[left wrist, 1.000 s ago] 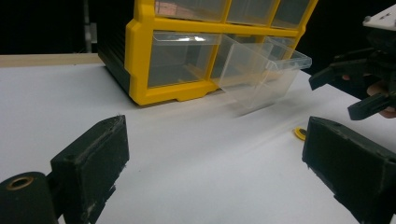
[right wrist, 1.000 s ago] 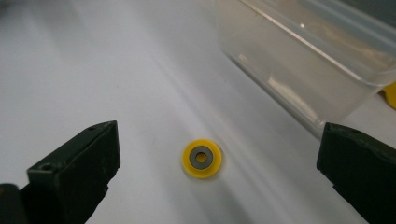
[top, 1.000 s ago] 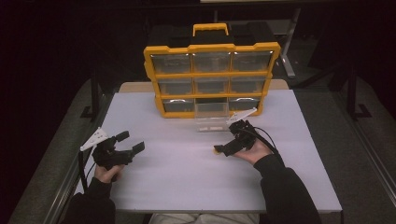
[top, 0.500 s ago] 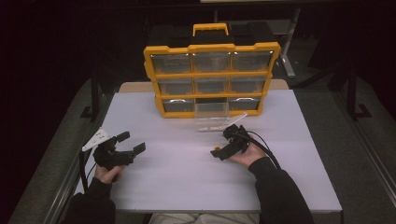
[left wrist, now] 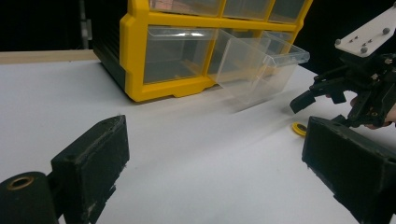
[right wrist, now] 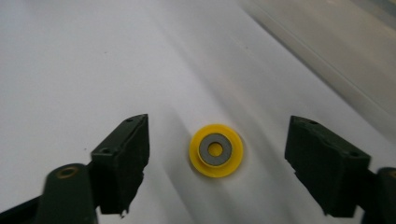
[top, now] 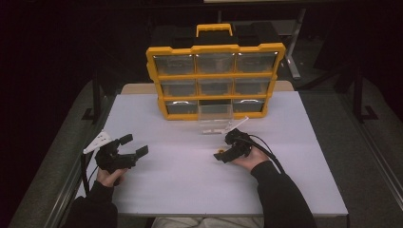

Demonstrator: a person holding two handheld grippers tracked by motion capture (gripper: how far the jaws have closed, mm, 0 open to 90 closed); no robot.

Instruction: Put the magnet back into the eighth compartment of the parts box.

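Observation:
A small yellow ring with a grey centre (right wrist: 215, 150) lies flat on the white table, between the spread jaws of my right gripper (right wrist: 217, 163), which is open and not touching it. From above, the ring (top: 219, 152) sits just left of the right gripper (top: 223, 156). In the left gripper view the ring (left wrist: 299, 128) lies below the right gripper (left wrist: 322, 100). My left gripper (top: 130, 146) rests open at the table's left with nothing between its jaws. A yellow drawer organiser (top: 216, 80) stands at the back, its bottom-middle clear drawer (top: 215, 116) pulled out.
The white table top (top: 180, 180) has bare room between and in front of the hands. Its left edge (top: 90, 156) runs close to the left gripper. The pulled-out clear drawer (left wrist: 259, 65) juts toward the right gripper.
My right gripper has moved left and toward the person, away from the pulled-out drawer, and now stands over the yellow ring. The left gripper has stayed put.

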